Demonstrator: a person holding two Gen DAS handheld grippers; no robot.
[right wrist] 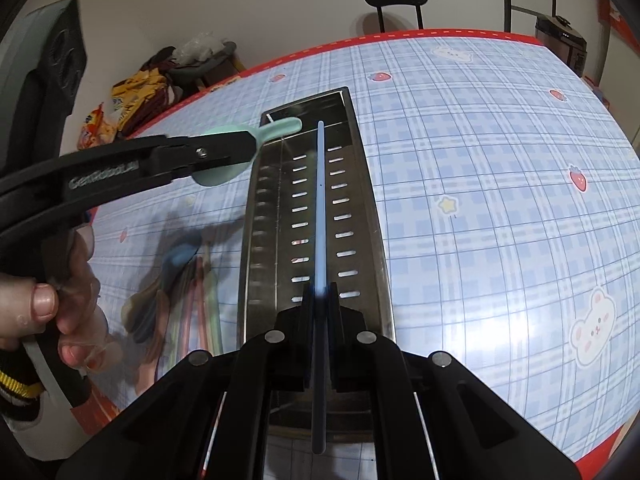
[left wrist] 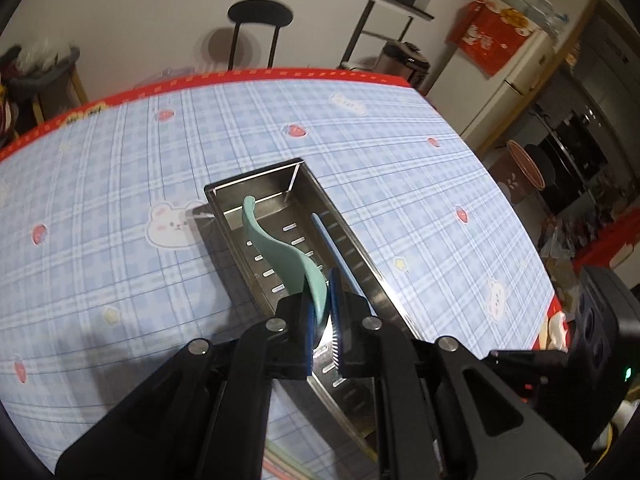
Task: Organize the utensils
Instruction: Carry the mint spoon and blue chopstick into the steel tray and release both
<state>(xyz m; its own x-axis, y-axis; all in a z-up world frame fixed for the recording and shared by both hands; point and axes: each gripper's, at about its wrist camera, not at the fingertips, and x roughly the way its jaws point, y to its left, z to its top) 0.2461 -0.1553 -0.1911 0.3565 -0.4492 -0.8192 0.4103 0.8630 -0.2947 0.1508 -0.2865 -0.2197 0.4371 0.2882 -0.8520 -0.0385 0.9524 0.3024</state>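
Left gripper (left wrist: 320, 312): jaws closed on the bowl end of a mint-green spoon (left wrist: 280, 252); in the right wrist view this gripper (right wrist: 250, 148) comes in from the left, level with the tray's far end.
Mint-green spoon axis: handle runs forward from the jaws with an S-curve and its tip reaches toward the far left corner of the tray; in the right wrist view the handle tip (right wrist: 286, 126) pokes over the tray's far left rim while the bowl hangs outside that rim, over the tabletop.
Right gripper (right wrist: 320, 300): jaws closed on a thin blue chopstick (right wrist: 321, 200), gripped partway along so a short tail sticks back toward the camera.
Blue chopstick axis: straight, parallel to the tray's long sides, tip pointing at the far end; it hangs over the tray's middle, between two rows of slots. In the left wrist view it (left wrist: 332, 248) lies along the tray's right side.
Metal tray (right wrist: 372, 200): long, steel, slotted floor; stands on the tabletop with its long axis running away from both cameras.
Tabletop (right wrist: 500, 200): blue plaid cloth with bears and strawberries, red border.
Other utensils (right wrist: 192, 296): blurred coloured cluster on the tabletop left of the tray.
Person's hand (right wrist: 52, 308): wrapped round the left gripper's handle.
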